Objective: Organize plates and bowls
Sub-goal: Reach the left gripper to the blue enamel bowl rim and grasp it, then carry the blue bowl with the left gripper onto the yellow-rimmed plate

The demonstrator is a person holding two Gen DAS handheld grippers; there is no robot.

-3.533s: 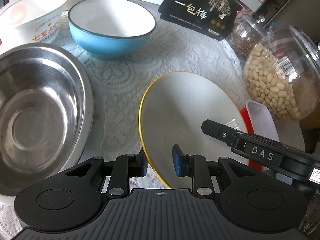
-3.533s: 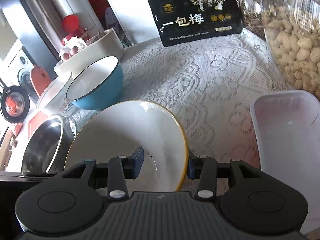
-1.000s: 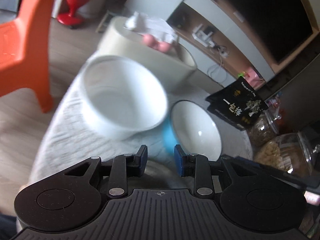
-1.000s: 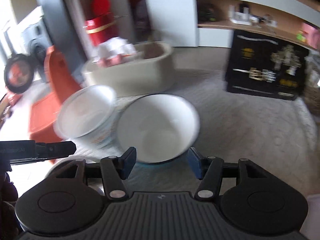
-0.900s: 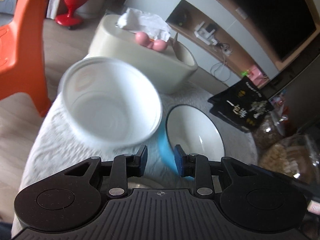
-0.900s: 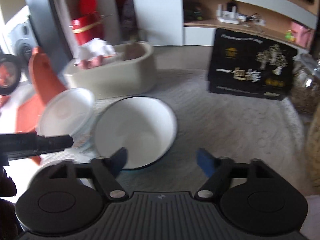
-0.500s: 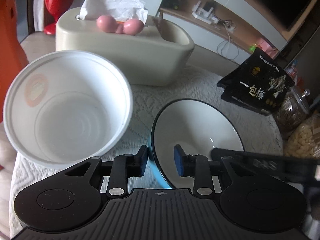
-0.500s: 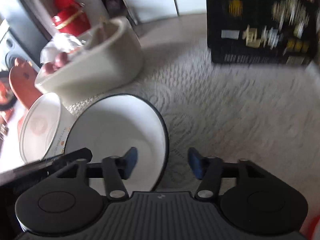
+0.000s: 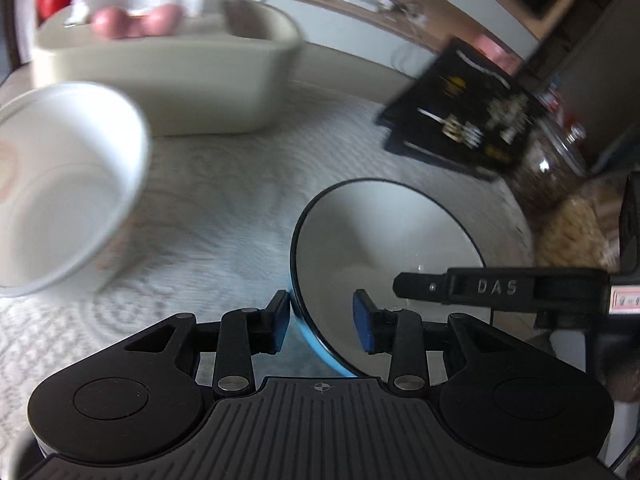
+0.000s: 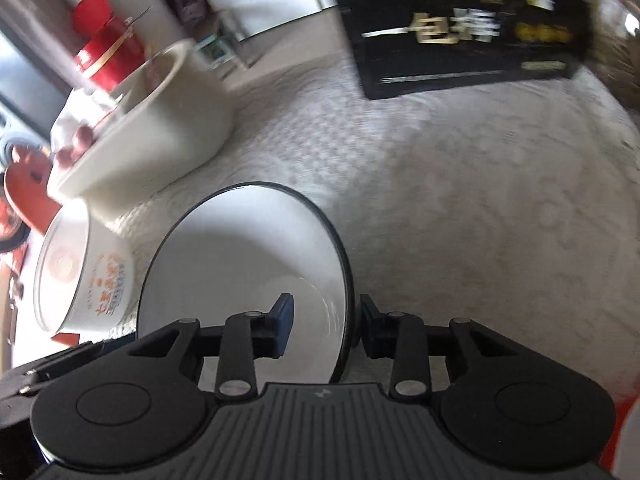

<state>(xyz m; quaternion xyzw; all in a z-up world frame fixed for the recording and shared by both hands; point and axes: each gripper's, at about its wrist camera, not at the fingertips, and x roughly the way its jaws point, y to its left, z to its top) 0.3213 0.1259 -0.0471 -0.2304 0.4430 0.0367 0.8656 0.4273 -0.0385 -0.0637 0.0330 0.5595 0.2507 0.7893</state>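
A blue bowl (image 9: 380, 240) with a white inside and a black rim stands on the lace cloth. My left gripper (image 9: 322, 322) straddles its left rim, one pad outside and one inside. Its jaws are opening, and the inner pad stands clear of the wall. My right gripper (image 10: 324, 328) straddles the opposite rim of the blue bowl (image 10: 240, 260). Its jaws have closed in, with the outer pad against the rim. One finger of the right gripper (image 9: 440, 284) reaches over the bowl in the left wrist view. A white printed paper bowl (image 10: 80, 272) stands just left of the blue one.
A cream tissue box (image 9: 160, 80) sits behind the bowls, and the white paper bowl (image 9: 60, 184) is at the left. A black packet (image 9: 460, 120) and glass jars (image 9: 552, 176) stand at the back right. Lace tablecloth (image 10: 460, 200) stretches to the right of the bowl.
Both grippers have come down onto the blue bowl's rim from opposite sides. The left jaws have widened and the right jaws have narrowed. The gold-rimmed plate seen earlier is out of view.
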